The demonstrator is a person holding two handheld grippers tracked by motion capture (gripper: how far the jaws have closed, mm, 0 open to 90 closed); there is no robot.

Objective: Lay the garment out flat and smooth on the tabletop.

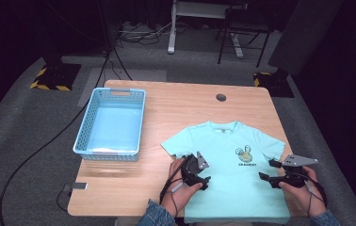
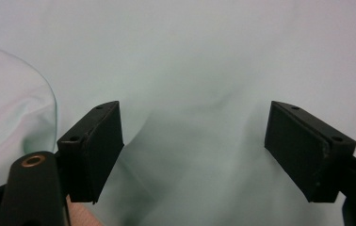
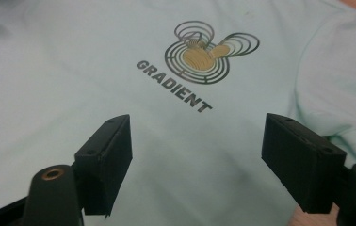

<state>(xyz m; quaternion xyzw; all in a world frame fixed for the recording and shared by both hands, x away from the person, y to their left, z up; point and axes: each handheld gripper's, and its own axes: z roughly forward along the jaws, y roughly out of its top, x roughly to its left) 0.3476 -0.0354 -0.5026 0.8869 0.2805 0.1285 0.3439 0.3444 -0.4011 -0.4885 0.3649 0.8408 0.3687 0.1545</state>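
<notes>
Two grippers: left gripper (image 1: 206, 180) and right gripper (image 1: 269, 170), jaws apart, gripping nothing, over the shirt.
Shirt: mint-green cotton T-shirt (image 1: 235, 174) flat on wooden table (image 1: 176, 106).
Basket: light-blue plastic basket (image 1: 83, 136), well left.

A mint-green T-shirt (image 1: 232, 169) lies spread flat, front side up, on the right half of the wooden counter (image 1: 166, 108). Its neck opening points toward the far edge and its hem reaches the near edge. Both short sleeves are spread out to the sides, the left one toward the middle of the counter, the right one close to the right edge. On the chest, toward the right sleeve, sits a small print (image 3: 209, 54) of concentric dark rings with a tan centre, and under it the dark word "GRADIENT". The fabric is mostly smooth, with soft shallow wrinkles near the left side (image 2: 204, 99).
</notes>
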